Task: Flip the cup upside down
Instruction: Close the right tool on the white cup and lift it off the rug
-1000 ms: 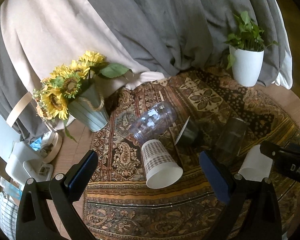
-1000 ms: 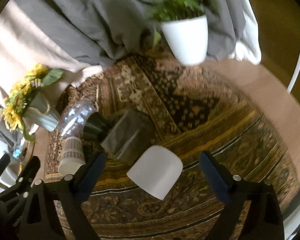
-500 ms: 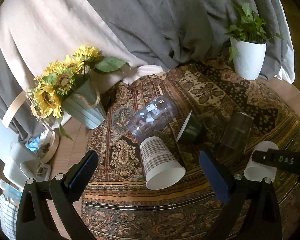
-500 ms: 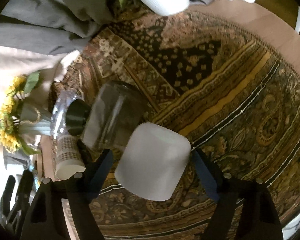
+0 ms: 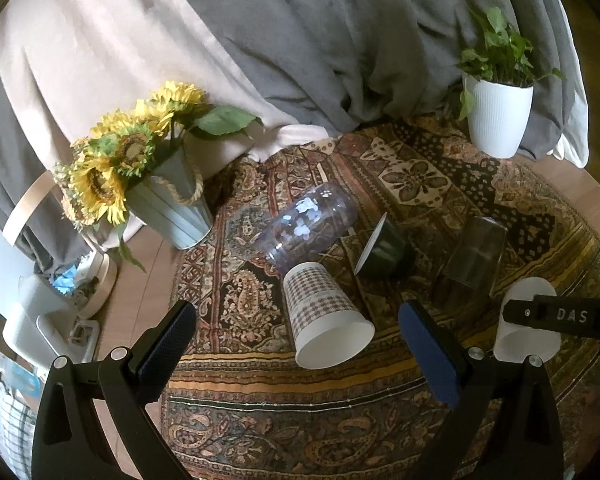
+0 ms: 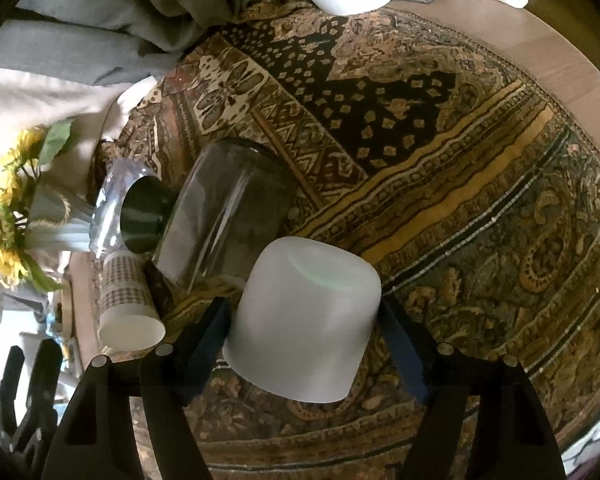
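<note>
A plain white cup (image 6: 306,320) lies on its side on the patterned rug (image 6: 480,184). My right gripper (image 6: 306,344) straddles it, a finger close on each side; contact is not clear. In the left wrist view the white cup (image 5: 526,332) shows at the right behind the right gripper's arm. My left gripper (image 5: 296,344) is open and empty, hovering above a checked paper cup (image 5: 324,320) that lies on its side.
A clear glass (image 6: 224,220), a dark green cup (image 5: 382,250) and a purple plastic cup (image 5: 308,224) also lie on the rug. A sunflower bucket (image 5: 168,196) stands at the left, a white plant pot (image 5: 498,120) at the back right. Grey curtains hang behind.
My right gripper has moved forward and down until its fingers flank the white cup, and they have narrowed. The left gripper has barely moved.
</note>
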